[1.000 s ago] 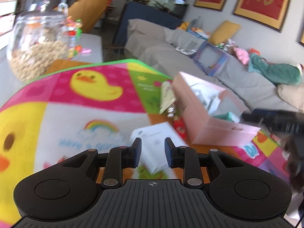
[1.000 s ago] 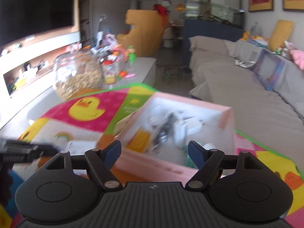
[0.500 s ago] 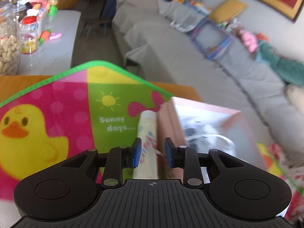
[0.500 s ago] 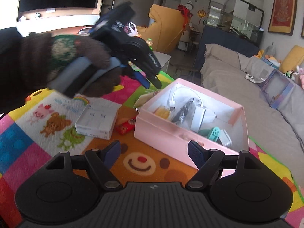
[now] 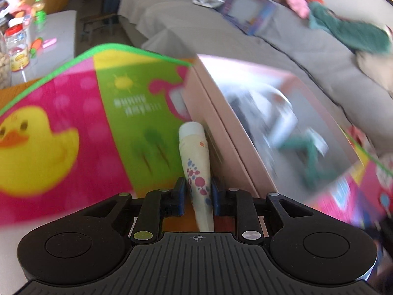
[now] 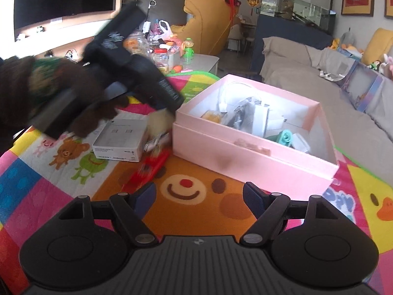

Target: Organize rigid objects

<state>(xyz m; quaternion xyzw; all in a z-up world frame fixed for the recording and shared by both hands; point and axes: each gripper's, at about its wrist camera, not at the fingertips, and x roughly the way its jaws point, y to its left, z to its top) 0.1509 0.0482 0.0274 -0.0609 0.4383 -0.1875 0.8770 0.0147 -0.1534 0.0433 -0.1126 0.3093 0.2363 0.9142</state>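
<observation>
Left wrist view: left gripper (image 5: pixel 196 194) fingers narrow, one blue pad each side of a cream plastic tube with red and blue spots (image 5: pixel 196 162); contact looks likely but the frame is blurred. Tube's long axis runs away from the camera along the fingers, white cap end pointing forward, crimped end back toward the gripper body. Tube sits just beside the left outer wall of the open pink cardboard box (image 5: pixel 211 113), over the colourful duck-print play mat (image 5: pixel 73 103). Box contents smeared by blur, a teal item and white pieces only. Grey sofa (image 5: pixel 282 41) behind.

Right wrist view: right gripper (image 6: pixel 199 198) fingers wide apart, nothing between them, hovering over the bear face on the mat. Pink box ahead and slightly right, holding white adapters, a yellow item, a teal piece. Left gripper, in a brown-gloved hand (image 6: pixel 81 108), reaches down at the box's left corner; tube shows there only as a pale blur. Near it on the mat: flat white carton (image 6: pixel 120 140) and a red packet (image 6: pixel 149 167), just beside each other, the packet's long axis diagonal toward the box.
</observation>
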